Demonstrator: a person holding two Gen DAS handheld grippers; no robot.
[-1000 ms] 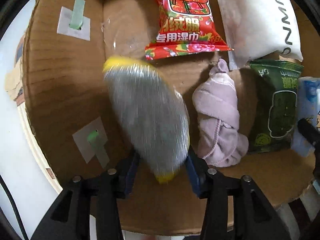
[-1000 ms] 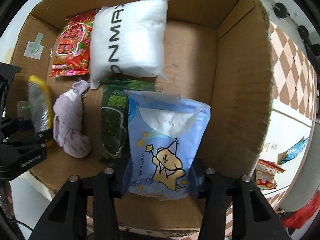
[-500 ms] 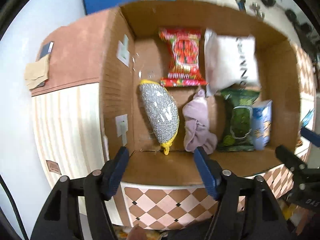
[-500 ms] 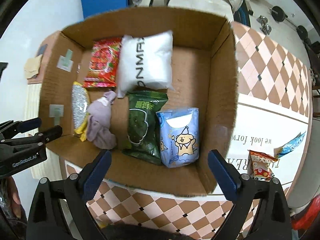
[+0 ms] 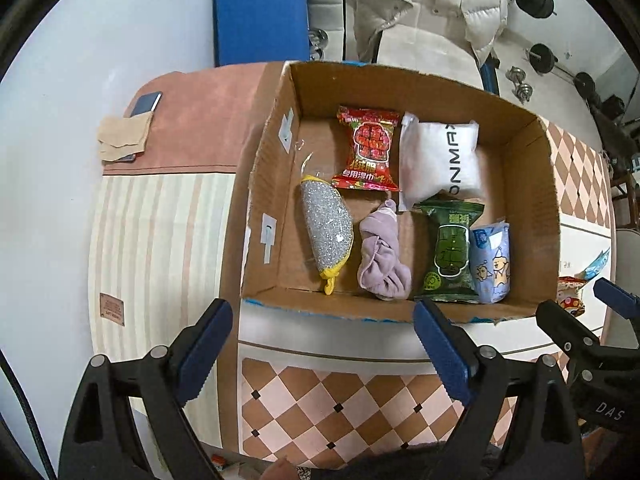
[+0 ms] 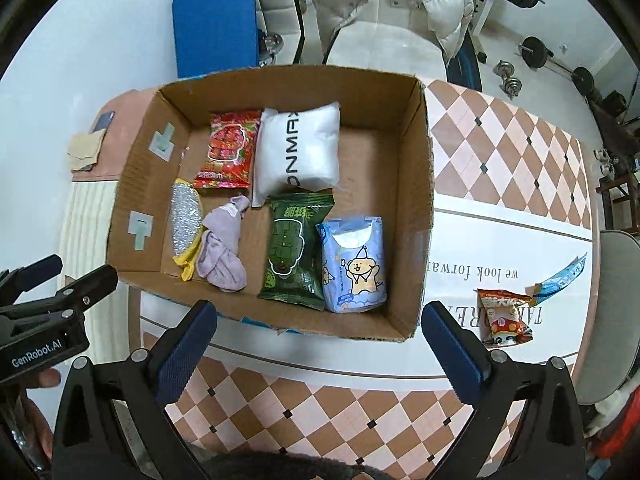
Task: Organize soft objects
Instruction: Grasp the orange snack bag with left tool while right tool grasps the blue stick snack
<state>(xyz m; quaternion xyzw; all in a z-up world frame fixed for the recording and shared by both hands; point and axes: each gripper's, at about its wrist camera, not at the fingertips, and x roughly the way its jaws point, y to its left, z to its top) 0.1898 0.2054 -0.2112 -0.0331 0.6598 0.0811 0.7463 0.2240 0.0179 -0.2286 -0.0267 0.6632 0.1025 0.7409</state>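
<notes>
An open cardboard box (image 5: 520,136) (image 6: 424,184) on the table holds a silver scrubber with yellow trim (image 5: 326,228) (image 6: 185,220), a lilac cloth (image 5: 382,256) (image 6: 222,250), a red wipes pack (image 5: 368,148) (image 6: 228,150), a white pouch (image 5: 440,160) (image 6: 298,150), a green pack (image 5: 450,250) (image 6: 294,252) and a blue tissue pack (image 5: 492,260) (image 6: 356,264). My left gripper (image 5: 322,344) is open and empty, held high in front of the box. My right gripper (image 6: 318,340) is open and empty, also above the box's near edge.
A red snack packet (image 6: 504,316) and a blue wrapper (image 6: 560,276) lie on the table right of the box. A phone (image 5: 146,104) and a beige cloth (image 5: 122,140) lie at the far left. A white jacket on a chair (image 5: 424,12) stands behind the table.
Both grippers let go of their items, the scrubber and the blue tissue pack, which now lie in the box. Both pulled back and up and opened wide.
</notes>
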